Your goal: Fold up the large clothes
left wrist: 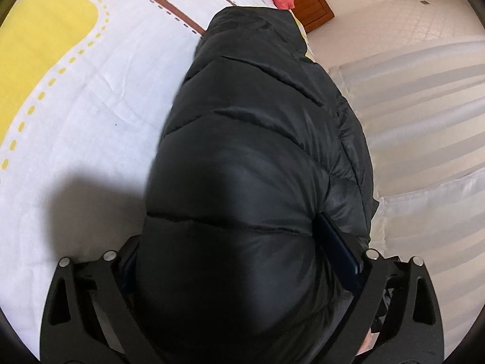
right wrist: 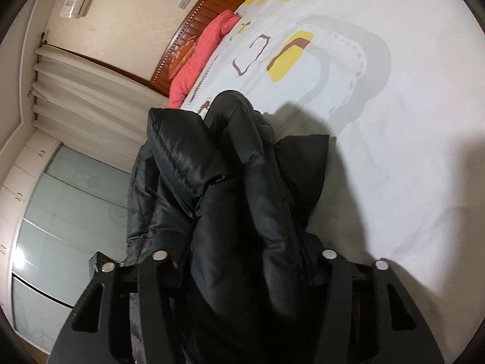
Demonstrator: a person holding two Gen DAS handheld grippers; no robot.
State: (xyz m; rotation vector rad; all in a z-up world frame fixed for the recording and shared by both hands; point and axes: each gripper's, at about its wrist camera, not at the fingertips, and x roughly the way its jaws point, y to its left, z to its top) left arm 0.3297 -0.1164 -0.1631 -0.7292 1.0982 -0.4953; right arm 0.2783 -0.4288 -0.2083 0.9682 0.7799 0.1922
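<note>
A black puffer jacket (left wrist: pixel 257 139) hangs in the air over a bed, held by both grippers. In the left wrist view my left gripper (left wrist: pixel 242 261) is shut on a thick padded part of it; a dark blue finger pad (left wrist: pixel 339 242) presses its right side. In the right wrist view my right gripper (right wrist: pixel 245 254) is shut on a bunched part of the same jacket (right wrist: pixel 236 176), whose folds and a loose flap hang ahead of the fingers. The fingertips are hidden by fabric in both views.
The bed has a white sheet (left wrist: pixel 91 97) with yellow and brown shapes, also seen in the right wrist view (right wrist: pixel 394 121). A coral pillow (right wrist: pixel 200 57) lies by the wooden headboard (right wrist: pixel 212 9). Curtains (right wrist: pixel 91 91) and a wardrobe (right wrist: pixel 66 212) stand beside the bed.
</note>
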